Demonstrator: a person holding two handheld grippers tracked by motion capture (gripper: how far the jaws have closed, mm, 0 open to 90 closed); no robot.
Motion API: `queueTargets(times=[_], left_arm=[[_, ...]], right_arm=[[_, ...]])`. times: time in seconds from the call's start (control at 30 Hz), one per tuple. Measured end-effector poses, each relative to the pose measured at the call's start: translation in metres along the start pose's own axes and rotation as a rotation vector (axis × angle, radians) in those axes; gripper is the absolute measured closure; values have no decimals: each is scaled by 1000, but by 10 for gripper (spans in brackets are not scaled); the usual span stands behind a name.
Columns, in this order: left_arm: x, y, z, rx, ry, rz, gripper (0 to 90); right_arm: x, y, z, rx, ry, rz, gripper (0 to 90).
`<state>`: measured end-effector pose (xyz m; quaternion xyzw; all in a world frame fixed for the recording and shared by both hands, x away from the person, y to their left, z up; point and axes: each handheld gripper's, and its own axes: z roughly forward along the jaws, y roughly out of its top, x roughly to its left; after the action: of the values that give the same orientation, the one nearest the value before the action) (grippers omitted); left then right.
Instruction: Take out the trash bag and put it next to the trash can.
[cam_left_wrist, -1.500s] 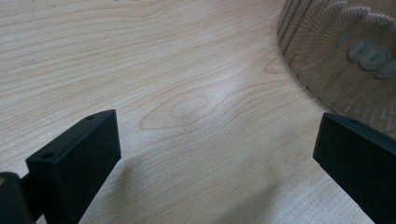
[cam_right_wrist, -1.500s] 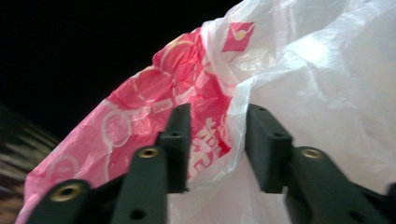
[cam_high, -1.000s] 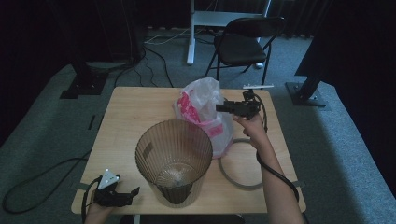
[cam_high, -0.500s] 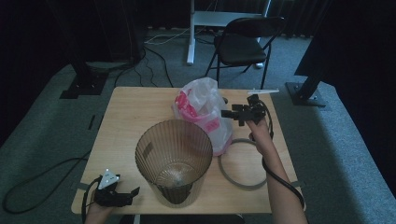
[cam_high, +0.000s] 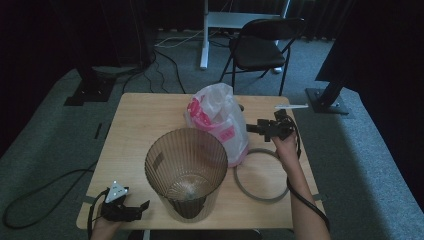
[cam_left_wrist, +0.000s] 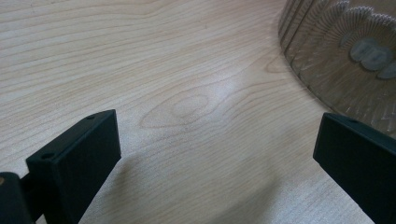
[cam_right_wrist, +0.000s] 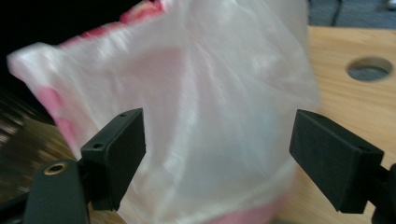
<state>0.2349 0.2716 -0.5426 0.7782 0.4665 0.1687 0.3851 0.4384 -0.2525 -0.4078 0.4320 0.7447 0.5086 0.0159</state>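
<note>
Both grippers' jaws wide apart

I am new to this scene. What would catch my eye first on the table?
A tall ribbed see-through bin stands at the table's near middle. Just behind it sits a white and pink plastic bag, with the open right gripper at its right side. A grey ring lies flat right of the bin.

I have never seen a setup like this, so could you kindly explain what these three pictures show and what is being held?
A person at a wooden table holds a handheld two-jaw gripper in each hand. The high view looks down from above; the other two come from cameras riding on each gripper. On the table stand a ribbed brown bin, a white and pink plastic bag and a grey ring. The left gripper rests open near the bin. The right gripper, jaws just widened, faces the bag, holding nothing.
</note>
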Motion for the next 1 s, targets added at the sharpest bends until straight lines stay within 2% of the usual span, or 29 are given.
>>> queueTargets(times=[0.1, 0.27, 0.43, 0.5, 0.53, 0.57, 0.73, 0.77, 1.0], left_arm=[[0, 0, 0, 0, -2, -2, 9], [-1, 0, -1, -4, -21, -1, 9], [-1, 0, -1, 1, -18, -2, 9], [-1, 0, 0, 3, -14, -2, 9], [-1, 0, 0, 3, -15, -2, 9], [-1, 0, 0, 3, -15, -1, 9], [-1, 0, 0, 7, -12, -1, 9], [-1, 0, 0, 7, -12, -1, 9], [-1, 0, 0, 8, -13, -2, 8]], right_arm=[[-5, -8, -3, 0, -17, 16, 178], [-14, -24, -5, 33, -51, 28, 178], [-23, -39, -11, 18, -93, 45, 182], [-27, -46, -13, 27, -72, 75, 189], [-28, -49, -14, 26, -82, 74, 184], [-29, -52, -15, 24, -101, 70, 142], [-31, -69, -21, 32, -110, 69, 127], [-32, -72, -23, 28, -103, 77, 127], [-40, -93, -36, 18, -154, 119, 127]])
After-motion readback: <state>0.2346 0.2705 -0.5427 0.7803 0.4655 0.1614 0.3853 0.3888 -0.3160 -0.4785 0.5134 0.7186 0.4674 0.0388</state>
